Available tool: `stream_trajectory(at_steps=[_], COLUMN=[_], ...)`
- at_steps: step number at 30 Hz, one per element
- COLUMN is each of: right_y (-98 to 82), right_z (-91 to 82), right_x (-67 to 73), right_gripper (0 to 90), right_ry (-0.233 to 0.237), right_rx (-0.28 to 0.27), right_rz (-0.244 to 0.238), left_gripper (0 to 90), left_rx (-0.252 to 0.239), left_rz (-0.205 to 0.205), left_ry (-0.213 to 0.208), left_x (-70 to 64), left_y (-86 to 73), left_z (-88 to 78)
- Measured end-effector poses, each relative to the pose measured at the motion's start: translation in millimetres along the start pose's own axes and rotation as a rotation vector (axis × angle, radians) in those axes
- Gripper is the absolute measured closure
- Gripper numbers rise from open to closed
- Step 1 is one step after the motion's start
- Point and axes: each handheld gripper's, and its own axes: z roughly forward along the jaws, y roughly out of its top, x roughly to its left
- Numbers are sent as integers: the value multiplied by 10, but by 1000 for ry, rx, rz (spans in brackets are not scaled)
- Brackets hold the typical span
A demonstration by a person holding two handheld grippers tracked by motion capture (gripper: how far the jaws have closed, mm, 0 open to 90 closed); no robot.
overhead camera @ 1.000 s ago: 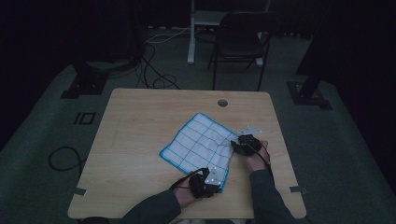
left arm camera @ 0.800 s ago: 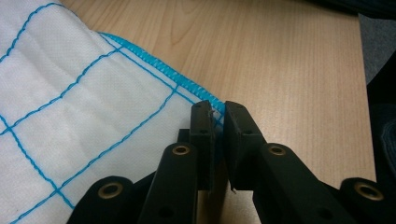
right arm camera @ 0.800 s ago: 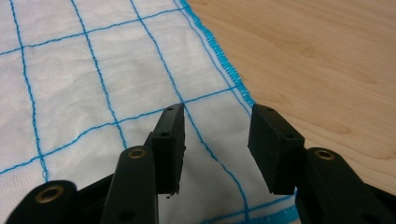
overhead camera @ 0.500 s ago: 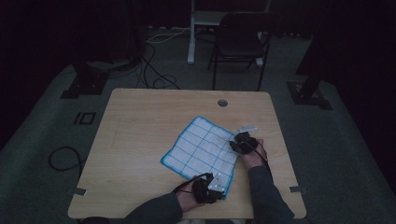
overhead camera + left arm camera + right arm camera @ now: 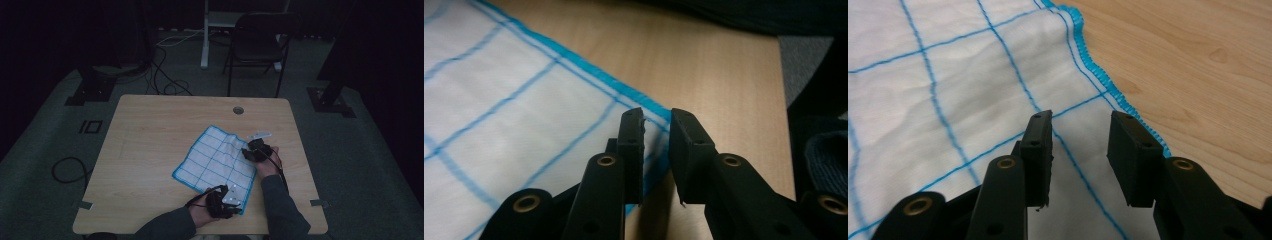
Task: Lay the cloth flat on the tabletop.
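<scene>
1. Jaws of our left gripper (image 5: 655,125) have just been opening; they stand a narrow gap apart over the cloth's (image 5: 217,160) near corner, pads not pressing it.
2. Our right gripper (image 5: 1080,131) hovers with a wider gap, which has been shifting, over the cloth's far-right hem, nothing pinched.
3. We judge each sits at a corner on one side, so that edge could be lifted evenly for folding.
4. Cloth lies nearly flat on the table (image 5: 150,130), right of centre, slightly wrinkled near the right gripper.
</scene>
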Motion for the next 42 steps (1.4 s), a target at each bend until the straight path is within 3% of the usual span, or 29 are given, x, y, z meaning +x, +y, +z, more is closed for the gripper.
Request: stream_trajectory(at_steps=[5, 6, 7, 13, 16, 24, 28, 34, 37, 42], right_y=[-75, -75, -98, -273, -322, -449, -490, -582, -608, -593], right_z=[-152, -152, -182, -359, -399, -464, -485, -521, -499, -467], right_x=[81, 81, 108, 288, 364, 543, 578, 593, 578, 582], right_gripper=[595, 595, 589, 581, 579, 573, 568, 568, 560, 558], right_ry=[19, 19, 24, 49, 49, 48, 46, 58, 68, 74], right_rx=[-24, -24, -25, -46, -48, -50, -48, -29, -13, -24], right_rz=[11, 11, 15, 14, -2, -12, 11, 20, 23, 6], left_gripper=[728, 723, 723, 704, 690, 689, 689, 743, 756, 759], left_rx=[-35, -35, -49, -66, -81, -88, -54, 27, -5, -12], left_rz=[-52, -52, -83, -170, -221, -285, -325, -368, -397, -423], left_ry=[90, 90, 131, 256, 297, 379, 398, 434, 428, 443], left_x=[253, 253, 384, 800, 997, 1390, 1540, 1639, 1659, 1642], left_y=[-7, -7, -35, -187, -228, -253, -281, -418, -497, -605], left_z=[-201, -201, -272, -434, -500, -501, -407, -287, -330, -423])
